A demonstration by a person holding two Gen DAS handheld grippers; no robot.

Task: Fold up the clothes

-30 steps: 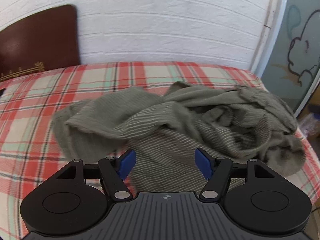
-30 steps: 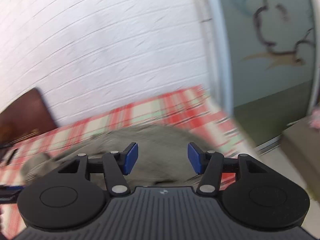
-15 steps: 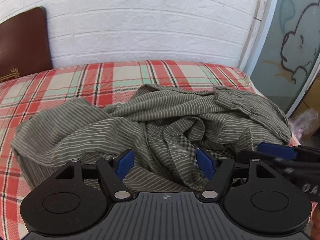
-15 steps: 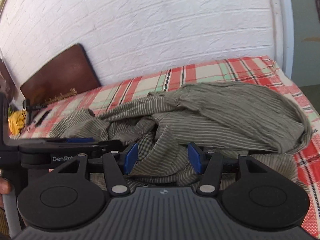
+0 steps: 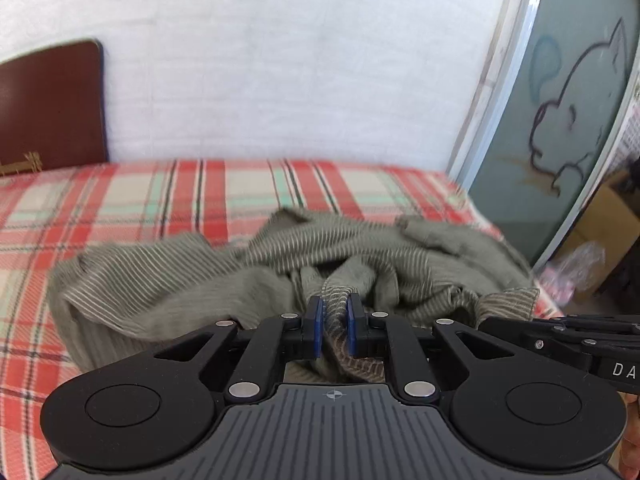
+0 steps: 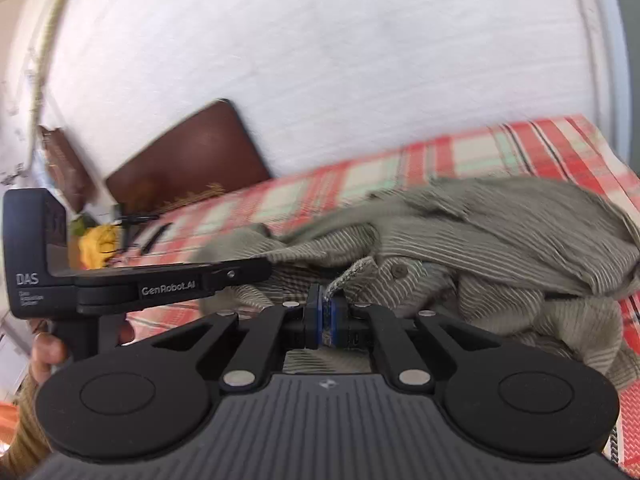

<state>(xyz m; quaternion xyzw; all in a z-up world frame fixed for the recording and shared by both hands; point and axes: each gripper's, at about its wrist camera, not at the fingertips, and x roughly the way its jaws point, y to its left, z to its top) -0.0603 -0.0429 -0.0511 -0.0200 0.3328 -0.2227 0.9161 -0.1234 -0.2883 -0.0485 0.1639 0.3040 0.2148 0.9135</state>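
Two grippers pinching a crumpled shirt on a plaid bed

Nearest, the left hand-held gripper (image 5: 333,330) is closing, its blue pads already clamping a fold of the striped olive shirt (image 5: 180,280); the right hand-held gripper (image 6: 328,316) is pinched tight on a hem edge beside a button. The soft, thin garment lies heaped on the red-and-green checked bed (image 5: 120,208). Beyond stand a dark brown headboard (image 5: 48,108), a white brick-textured wall (image 5: 280,60) and a frosted glass door (image 5: 568,120) with a cartoon outline.
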